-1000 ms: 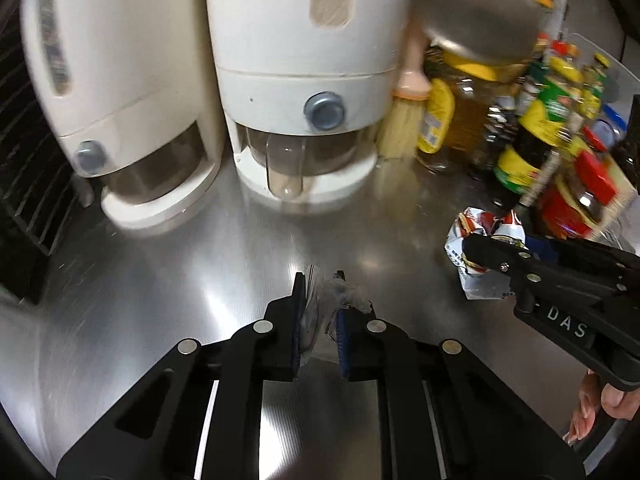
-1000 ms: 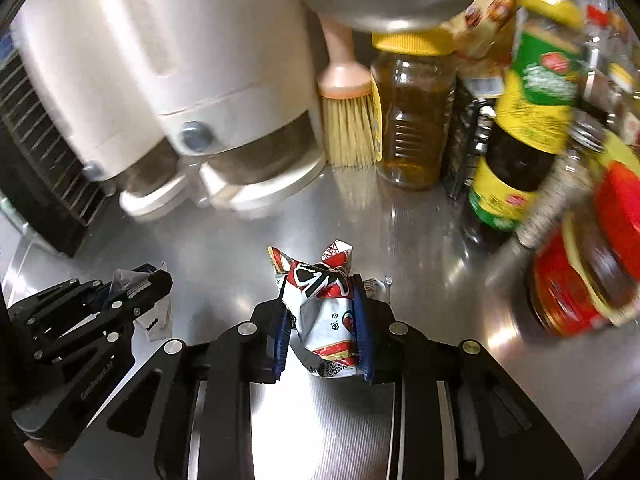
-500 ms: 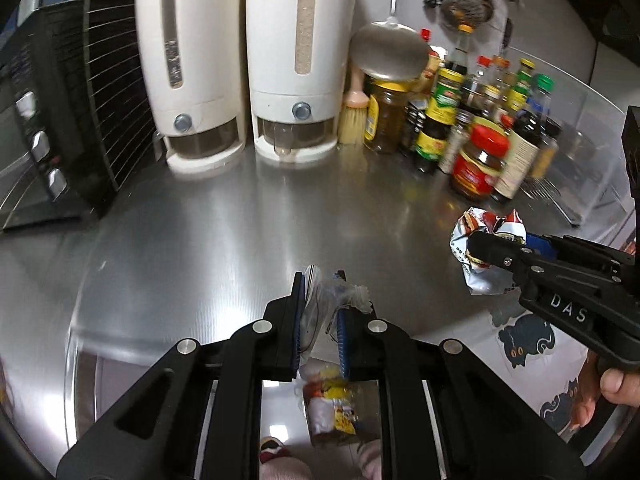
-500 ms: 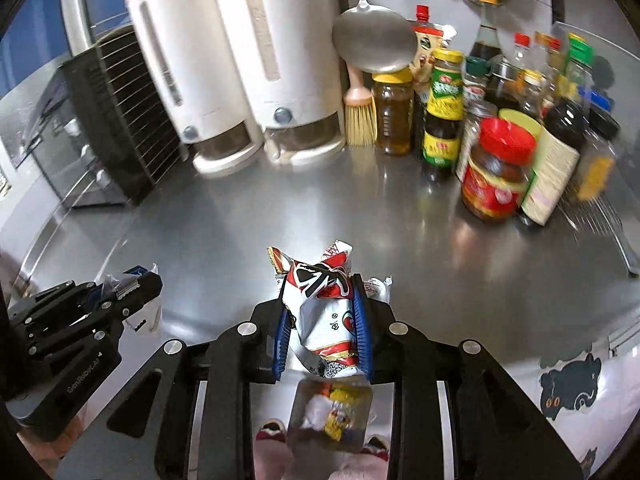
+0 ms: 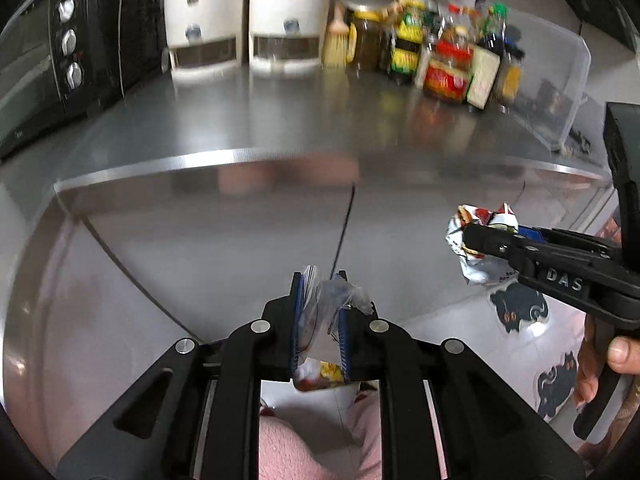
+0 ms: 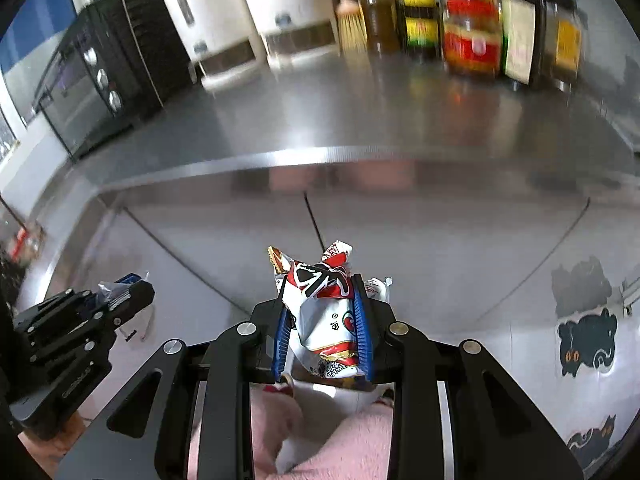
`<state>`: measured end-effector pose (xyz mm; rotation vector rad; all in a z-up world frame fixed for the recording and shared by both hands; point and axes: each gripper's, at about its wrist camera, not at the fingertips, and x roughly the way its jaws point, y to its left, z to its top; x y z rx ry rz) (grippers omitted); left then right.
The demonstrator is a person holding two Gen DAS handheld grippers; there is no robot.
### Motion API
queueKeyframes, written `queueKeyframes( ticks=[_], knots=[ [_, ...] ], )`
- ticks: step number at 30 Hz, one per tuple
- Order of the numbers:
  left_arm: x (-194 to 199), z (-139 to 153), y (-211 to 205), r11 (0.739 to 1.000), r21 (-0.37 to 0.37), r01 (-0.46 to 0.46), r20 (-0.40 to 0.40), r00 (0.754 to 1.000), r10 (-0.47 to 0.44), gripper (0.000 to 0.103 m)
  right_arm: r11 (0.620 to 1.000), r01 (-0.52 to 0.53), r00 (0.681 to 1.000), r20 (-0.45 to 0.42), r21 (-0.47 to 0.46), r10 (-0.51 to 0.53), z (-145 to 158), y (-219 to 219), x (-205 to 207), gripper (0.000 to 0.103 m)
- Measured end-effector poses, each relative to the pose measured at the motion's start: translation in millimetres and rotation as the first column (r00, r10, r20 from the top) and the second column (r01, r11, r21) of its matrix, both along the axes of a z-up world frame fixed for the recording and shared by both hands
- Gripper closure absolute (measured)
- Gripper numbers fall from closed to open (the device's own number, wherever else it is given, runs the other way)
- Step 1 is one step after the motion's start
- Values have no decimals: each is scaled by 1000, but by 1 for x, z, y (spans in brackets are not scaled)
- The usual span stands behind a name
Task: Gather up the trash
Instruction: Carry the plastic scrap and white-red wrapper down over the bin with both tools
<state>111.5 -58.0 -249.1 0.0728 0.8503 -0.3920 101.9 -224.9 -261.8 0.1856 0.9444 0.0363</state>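
Looking along the left wrist view, the left gripper (image 5: 320, 320) pinched a crumpled clear plastic wrapper (image 5: 326, 306) between its blue pads, out past the front edge of the steel counter (image 5: 280, 120) and above the floor. To its right the right gripper (image 5: 480, 240) carried a crushed red-and-white snack bag (image 5: 476, 260), a hand (image 5: 612, 356) wrapped round its handle. Both pieces were off the counter, so pickup looked done and only the drop remained; a container with colourful scraps showed partly below the pads, probably the bin, though too hidden to be sure. Pink slippers (image 5: 288, 448) stood on pale tile.

From the right wrist view, the right gripper (image 6: 324, 328) clamped the snack bag (image 6: 320, 308) upright, and the left gripper (image 6: 120, 300) hung at the lower left with its wrapper (image 6: 112, 286). No loose trash showed on the counter (image 6: 360, 112). Along its back stood 2 white dispensers (image 6: 224, 20), a brush (image 6: 352, 28), sauce bottles and jars (image 6: 472, 36), and a black oven (image 6: 92, 76). Cat stickers (image 6: 584, 340) marked the floor.
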Motion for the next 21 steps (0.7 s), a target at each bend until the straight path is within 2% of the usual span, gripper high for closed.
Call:
queueKeyframes(
  ticks=[7,11,17,21],
  knots=[
    [-3,-74,-1,1000,11,14,-79,997,-13,89,998,26,995,-97,51,-21,-77,2,-4,73],
    [3,-117,-8,999,21,29,-124,992,-26,89,998,45,990,-137,45,-38,-119,3,1,73],
    [29,-193,-17,998,54,37,-250,968,-22,89,997,70,981,-182,27,-64,-173,0,16,73],
    [48,-233,-20,996,74,41,-319,948,-15,89,996,87,965,-251,31,-76,-214,-3,30,72]
  ],
)
